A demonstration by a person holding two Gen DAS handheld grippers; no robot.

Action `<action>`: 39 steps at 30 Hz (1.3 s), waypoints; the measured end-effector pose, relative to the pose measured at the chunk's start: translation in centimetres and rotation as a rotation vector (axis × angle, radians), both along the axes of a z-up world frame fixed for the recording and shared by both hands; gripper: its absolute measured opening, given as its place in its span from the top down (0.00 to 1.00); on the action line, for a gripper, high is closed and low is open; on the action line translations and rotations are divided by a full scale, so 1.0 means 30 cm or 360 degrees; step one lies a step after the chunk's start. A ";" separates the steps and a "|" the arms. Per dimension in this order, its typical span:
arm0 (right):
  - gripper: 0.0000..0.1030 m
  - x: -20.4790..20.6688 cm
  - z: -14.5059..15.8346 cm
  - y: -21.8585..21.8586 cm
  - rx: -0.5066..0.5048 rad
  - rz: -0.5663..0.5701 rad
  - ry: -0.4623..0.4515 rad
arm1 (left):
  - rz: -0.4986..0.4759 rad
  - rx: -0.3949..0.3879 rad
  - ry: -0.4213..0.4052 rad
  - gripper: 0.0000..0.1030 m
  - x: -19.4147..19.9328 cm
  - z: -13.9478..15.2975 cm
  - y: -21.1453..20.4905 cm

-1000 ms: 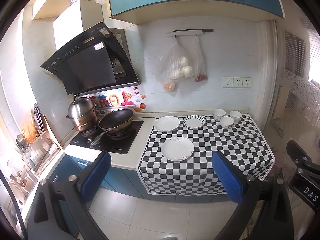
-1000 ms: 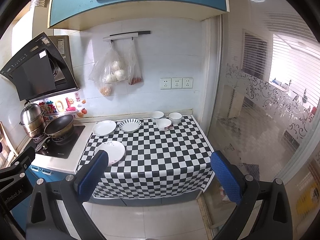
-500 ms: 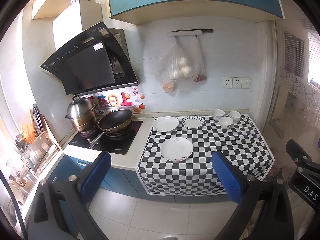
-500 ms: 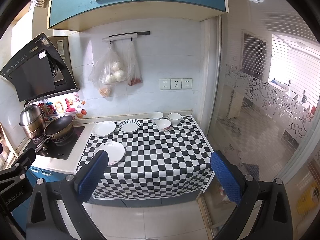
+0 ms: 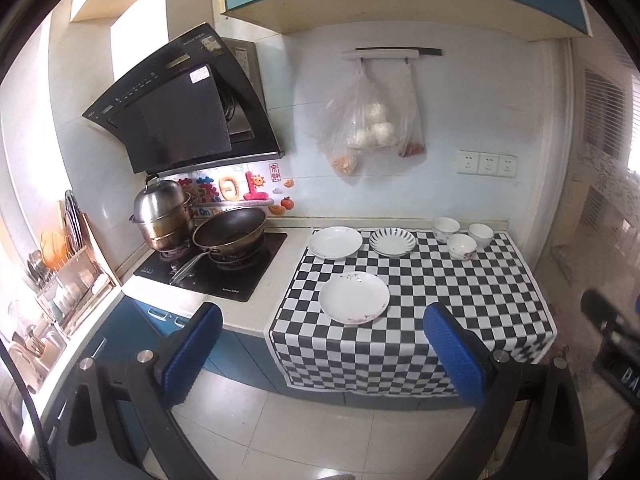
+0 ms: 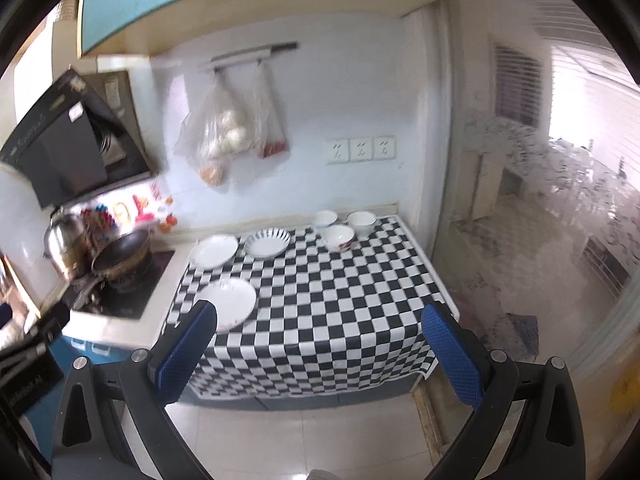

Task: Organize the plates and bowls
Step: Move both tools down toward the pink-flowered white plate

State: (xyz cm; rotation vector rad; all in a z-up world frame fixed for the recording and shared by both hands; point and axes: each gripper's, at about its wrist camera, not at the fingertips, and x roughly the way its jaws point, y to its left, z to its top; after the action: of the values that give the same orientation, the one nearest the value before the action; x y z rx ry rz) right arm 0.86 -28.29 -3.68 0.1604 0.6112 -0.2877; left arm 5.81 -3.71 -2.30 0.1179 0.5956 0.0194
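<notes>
On the checkered cloth (image 5: 460, 300) lie a white plate (image 5: 354, 298) near the front left, a white plate (image 5: 335, 242) and a blue-striped plate (image 5: 392, 242) at the back, and three small bowls (image 5: 462, 246) at the back right. They also show in the right wrist view: front plate (image 6: 234, 306), back plate (image 6: 214, 251), striped plate (image 6: 267, 243), bowls (image 6: 339, 237). My left gripper (image 5: 320, 354) and my right gripper (image 6: 318, 354) are both open and empty, well back from the counter, above the floor.
A wok (image 5: 229, 234) and a steel steamer pot (image 5: 162, 216) sit on the stove at the left. A dish rack (image 5: 64, 276) stands at the far left. Plastic bags (image 5: 368, 128) hang on the wall. A glass door (image 6: 560, 220) is at the right.
Both grippers have moved closer to the counter and tilted down a little; the right wrist view is now blurred by motion. The dishes have not moved.
</notes>
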 end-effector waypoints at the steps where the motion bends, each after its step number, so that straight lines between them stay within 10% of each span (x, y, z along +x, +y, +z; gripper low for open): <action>1: 0.00 0.021 -0.015 -0.004 0.0000 0.0030 0.0017 | -0.0004 0.0003 0.0017 0.00 0.014 -0.010 -0.011; 30: 0.00 0.965 -0.225 0.146 -0.0039 -0.0014 0.0208 | -0.0119 0.0000 0.0151 0.00 0.779 -0.199 0.056; 39: 0.00 1.324 -0.469 0.188 -0.0006 -0.0030 0.0424 | -0.0093 0.0042 0.0345 0.00 1.149 -0.438 0.137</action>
State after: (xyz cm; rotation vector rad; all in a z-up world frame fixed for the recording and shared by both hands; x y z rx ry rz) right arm 40.59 -22.63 -17.74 0.1252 0.8733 -0.3313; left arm 40.29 0.40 -15.45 0.1642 0.8082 -0.0428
